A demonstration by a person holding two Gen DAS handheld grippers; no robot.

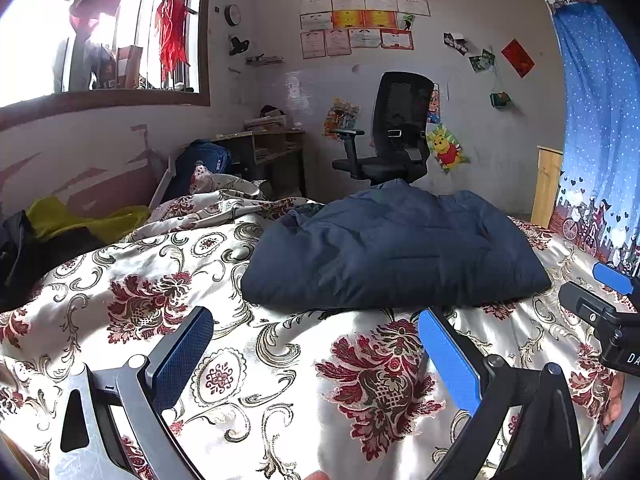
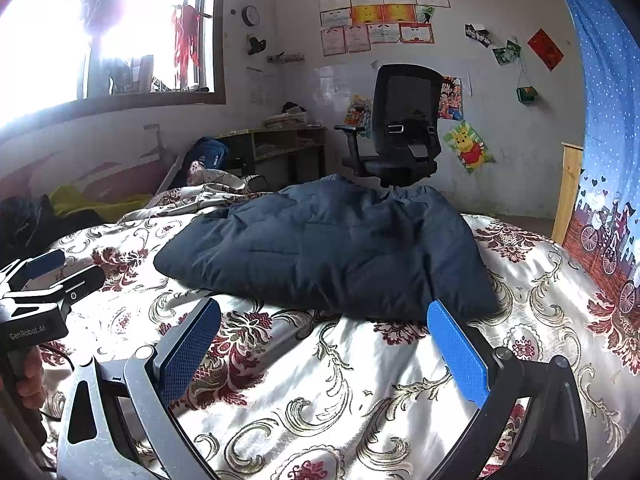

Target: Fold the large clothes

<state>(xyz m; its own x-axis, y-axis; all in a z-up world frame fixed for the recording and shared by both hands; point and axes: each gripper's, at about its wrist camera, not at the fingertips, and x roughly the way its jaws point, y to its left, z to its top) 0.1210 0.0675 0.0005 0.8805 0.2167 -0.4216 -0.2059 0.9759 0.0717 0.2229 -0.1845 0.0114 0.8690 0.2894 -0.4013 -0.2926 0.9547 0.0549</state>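
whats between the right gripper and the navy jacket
Only bare floral bedspread: nothing lies between the open right gripper and the folded navy jacket, as the right wrist view shows.

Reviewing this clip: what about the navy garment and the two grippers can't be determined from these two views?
- Navy garment: its type, sleeves and underside, tucked inside the folded bundle in both views.
- Its far edge, hidden by its own bulk in the right wrist view.
- Right gripper: cut off by the left view's edge.
- Left gripper: only partly visible at the right view's edge.
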